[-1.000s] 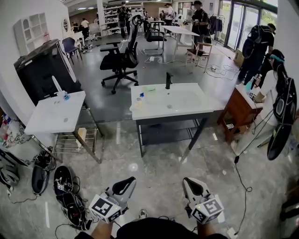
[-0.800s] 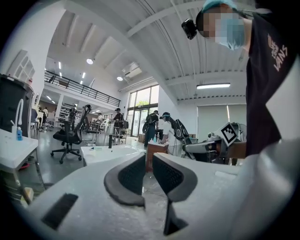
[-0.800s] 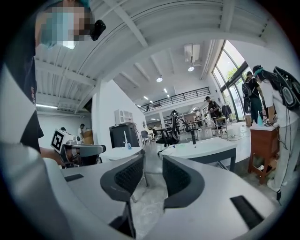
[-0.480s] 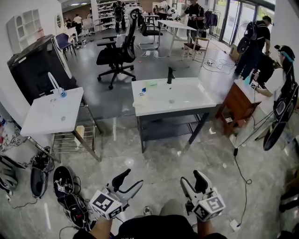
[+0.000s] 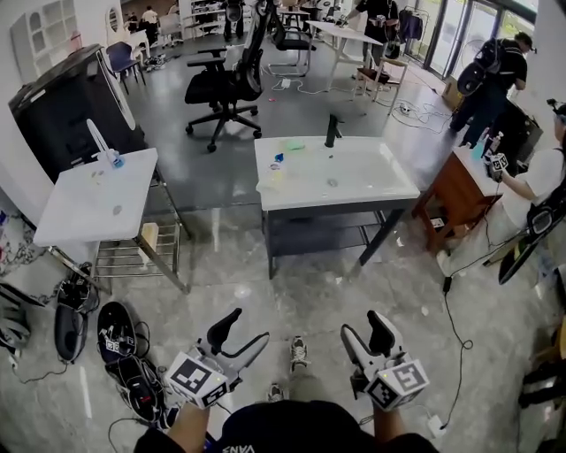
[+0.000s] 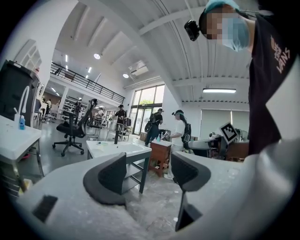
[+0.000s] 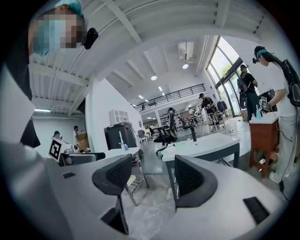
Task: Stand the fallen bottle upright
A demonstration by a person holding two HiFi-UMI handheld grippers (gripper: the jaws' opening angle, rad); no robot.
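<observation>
Open-plan workshop hall: ahead of the left claw [image 5: 246,326] and right claw [image 5: 365,325], a white sink counter [image 5: 389,188] stands on polished stone floor [image 5: 309,283]. Beyond it are an office chair [image 5: 221,84], desks [image 5: 349,35] and shelving [image 5: 199,13]. Farther right, a person [image 5: 488,84] wearing gear stands by tall windows [image 5: 451,31].

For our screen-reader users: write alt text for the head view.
A person holds a left gripper and a right gripper low over a grey floor; their jaws have just been opening, with nothing between them. Ahead stands a white sink table with a black faucet and a few small items; a second white table stands to the left.
</observation>
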